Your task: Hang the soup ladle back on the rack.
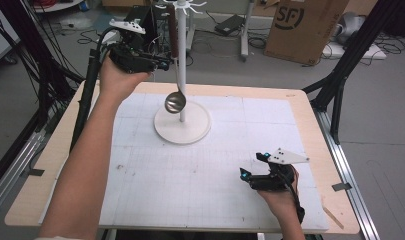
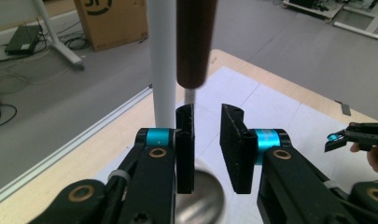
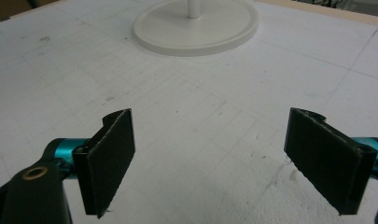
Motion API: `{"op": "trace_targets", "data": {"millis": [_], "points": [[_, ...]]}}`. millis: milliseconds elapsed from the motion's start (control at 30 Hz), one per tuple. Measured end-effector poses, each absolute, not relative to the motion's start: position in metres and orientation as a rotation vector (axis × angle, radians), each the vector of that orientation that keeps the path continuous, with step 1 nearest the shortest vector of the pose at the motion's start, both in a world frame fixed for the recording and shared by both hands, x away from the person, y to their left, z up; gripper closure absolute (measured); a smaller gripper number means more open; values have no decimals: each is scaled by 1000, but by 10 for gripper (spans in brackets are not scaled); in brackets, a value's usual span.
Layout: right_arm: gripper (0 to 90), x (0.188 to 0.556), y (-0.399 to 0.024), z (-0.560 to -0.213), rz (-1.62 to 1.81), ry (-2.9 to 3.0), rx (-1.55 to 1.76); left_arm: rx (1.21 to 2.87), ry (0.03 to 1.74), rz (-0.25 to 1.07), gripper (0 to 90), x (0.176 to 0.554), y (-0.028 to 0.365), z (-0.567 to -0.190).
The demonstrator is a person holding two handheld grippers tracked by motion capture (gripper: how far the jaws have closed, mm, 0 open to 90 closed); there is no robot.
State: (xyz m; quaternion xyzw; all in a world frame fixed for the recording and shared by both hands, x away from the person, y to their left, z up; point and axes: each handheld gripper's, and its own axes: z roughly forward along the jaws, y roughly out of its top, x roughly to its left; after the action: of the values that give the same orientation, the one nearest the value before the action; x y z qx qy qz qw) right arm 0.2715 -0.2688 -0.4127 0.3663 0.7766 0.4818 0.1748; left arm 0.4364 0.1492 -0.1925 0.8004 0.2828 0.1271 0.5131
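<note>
A ladle (image 1: 175, 100) is hanging from the top of a white rack (image 1: 182, 65) that is standing toward the far side of the bench (image 1: 310, 107). Its dark brown handle (image 2: 196, 42) is running down just beside the rack's pole, and its shiny bowl is dangling just above the rack's round base (image 1: 190, 131).

The left gripper (image 1: 162, 62) is being held up in the air on the near-left side of the rack, level with the lower end of the ladle's handle. In the left gripper view its jaws are standing slightly parted, with a narrow gap between the pads (image 2: 185, 140). The thin metal shaft of the ladle is showing through that gap, below the brown handle, and the pads are not pressing on it. The bowl is showing blurred below the jaws.

The right gripper (image 1: 254, 166) is resting low over the white mat (image 1: 215, 185), well apart from the rack, toward the near-right side of its base. Its jaws are spread wide, with bare mat between them, and they are pointing toward the rack's base (image 3: 196, 25).
</note>
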Motion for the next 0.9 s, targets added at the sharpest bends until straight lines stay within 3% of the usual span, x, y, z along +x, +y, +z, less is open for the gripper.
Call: {"op": "trace_targets", "data": {"millis": [433,900], "points": [[150,270,-266,-411,1365,2204,1025,1980,666,321,498,420,155,-210],[150,271,-264,-413,1358,2212,1017,1943,618,283,363,394,172,-236]]}}
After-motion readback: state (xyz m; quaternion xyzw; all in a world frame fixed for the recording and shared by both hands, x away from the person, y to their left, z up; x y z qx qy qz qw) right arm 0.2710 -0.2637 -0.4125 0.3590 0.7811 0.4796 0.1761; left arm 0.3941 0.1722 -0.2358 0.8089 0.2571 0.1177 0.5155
